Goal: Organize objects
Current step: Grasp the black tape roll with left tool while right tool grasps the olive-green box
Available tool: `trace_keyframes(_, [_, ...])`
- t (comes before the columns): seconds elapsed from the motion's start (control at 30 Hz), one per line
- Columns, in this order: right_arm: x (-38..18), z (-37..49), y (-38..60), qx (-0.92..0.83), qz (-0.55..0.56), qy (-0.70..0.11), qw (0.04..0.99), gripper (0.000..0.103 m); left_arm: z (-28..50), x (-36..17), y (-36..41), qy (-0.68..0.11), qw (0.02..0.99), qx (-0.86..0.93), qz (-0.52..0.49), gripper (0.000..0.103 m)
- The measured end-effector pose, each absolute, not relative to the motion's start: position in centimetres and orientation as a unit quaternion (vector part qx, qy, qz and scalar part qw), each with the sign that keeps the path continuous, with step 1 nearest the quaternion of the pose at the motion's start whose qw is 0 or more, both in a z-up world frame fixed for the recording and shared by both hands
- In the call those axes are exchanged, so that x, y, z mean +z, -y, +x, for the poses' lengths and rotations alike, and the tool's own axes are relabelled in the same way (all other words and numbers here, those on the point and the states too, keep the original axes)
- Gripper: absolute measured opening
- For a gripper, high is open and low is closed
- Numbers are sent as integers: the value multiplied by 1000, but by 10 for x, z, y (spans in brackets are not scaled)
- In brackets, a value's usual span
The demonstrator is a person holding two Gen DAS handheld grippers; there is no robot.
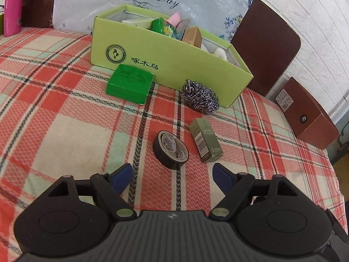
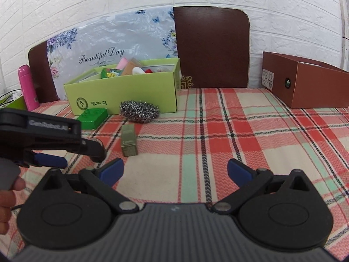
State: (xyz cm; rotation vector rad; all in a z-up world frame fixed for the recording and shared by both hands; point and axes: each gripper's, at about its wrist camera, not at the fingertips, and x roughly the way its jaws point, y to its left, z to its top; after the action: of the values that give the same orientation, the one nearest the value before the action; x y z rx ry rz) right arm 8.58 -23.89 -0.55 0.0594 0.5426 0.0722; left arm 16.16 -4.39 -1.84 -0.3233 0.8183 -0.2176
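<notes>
**Tape roll waits in front of the wide-open left gripper**

The black tape roll (image 1: 170,151) lies on the plaid cloth (image 1: 65,113), tipped a little, its hole facing up and toward the camera. It sits just ahead of the left gripper (image 1: 173,175), whose blue pads are spread wide with nothing between them. The right gripper (image 2: 175,171) is spread wide too, over bare cloth, and holds nothing.

Just beside the tape lies a small olive box (image 1: 205,140). It lies flat, and its long side runs from near the grippers toward the green box. Farther on sit a steel scrubber (image 1: 199,97) and a flat green case (image 1: 130,84) — both right up against the front wall of the green box (image 1: 174,65).

The green box is open on top and packed: a green packet (image 1: 162,27), a pink thing (image 1: 174,18), a tan carton (image 1: 193,35) and something white.

A brown box (image 2: 305,80) stands well apart to the right — the cloth between is bare. A pink bottle (image 2: 28,87) stands at the far left, by the white wall.
</notes>
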Motion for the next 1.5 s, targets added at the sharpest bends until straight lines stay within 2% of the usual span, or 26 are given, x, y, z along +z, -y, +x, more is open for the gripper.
trace_keyframes(0.03, [-6, 86, 240, 34, 29, -268, 962, 103, 164, -20, 45, -393, 901, -102, -154, 71])
trace_keyframes(0.1, [-6, 86, 241, 33, 32, -269, 962, 103, 168, -19, 48, -386, 906, -100, -145, 70])
trace_keyframes(0.17, [-7, 88, 241, 32, 37, -271, 961, 103, 172, -19, 49, -383, 907, -103, -142, 61])
trace_keyframes(0.23, [-8, 90, 240, 36, 41, -274, 960, 103, 176, -21, 46, -384, 906, -108, -139, 38])
trace_keyframes(0.47, [-10, 112, 223, 73, 23, -286, 955, 101, 166, -18, 23, -394, 901, -134, -123, 28])
trace_keyframes(0.53, [-12, 125, 214, 89, 17, -295, 951, 96, 161, -19, 16, -397, 901, -130, -122, 27])
trace_keyframes(0.6, [-15, 140, 205, 104, 11, -305, 947, 82, 157, -20, 9, -399, 900, -127, -124, 26])
trace_keyframes(0.77, [-24, 168, 186, 116, -8, -315, 942, 63, 156, -14, 3, -393, 901, -129, -131, 26])
trace_keyframes(0.8, [-25, 171, 185, 116, -11, -316, 941, 47, 157, -12, 4, -390, 901, -132, -134, 26])
trace_keyframes(0.87, [-26, 173, 186, 119, -4, -325, 938, 24, 161, -9, 9, -387, 901, -140, -136, 26])
trace_keyframes(1.0, [-26, 155, 194, 109, -7, -324, 940, 23, 174, -14, 23, -389, 902, -134, -130, 35])
trace_keyframes(1.37, [-21, 122, 203, 124, 14, -332, 935, 24, 191, -19, 28, -392, 900, -124, -142, 35])
trace_keyframes(1.4, [-20, 123, 203, 124, 16, -332, 935, 25, 191, -18, 28, -392, 900, -124, -145, 39])
trace_keyframes(1.43, [-20, 122, 203, 125, 17, -331, 935, 25, 190, -18, 29, -391, 899, -126, -149, 49])
trace_keyframes(1.5, [-19, 122, 203, 124, 14, -331, 935, 25, 190, -18, 31, -387, 900, -130, -153, 54])
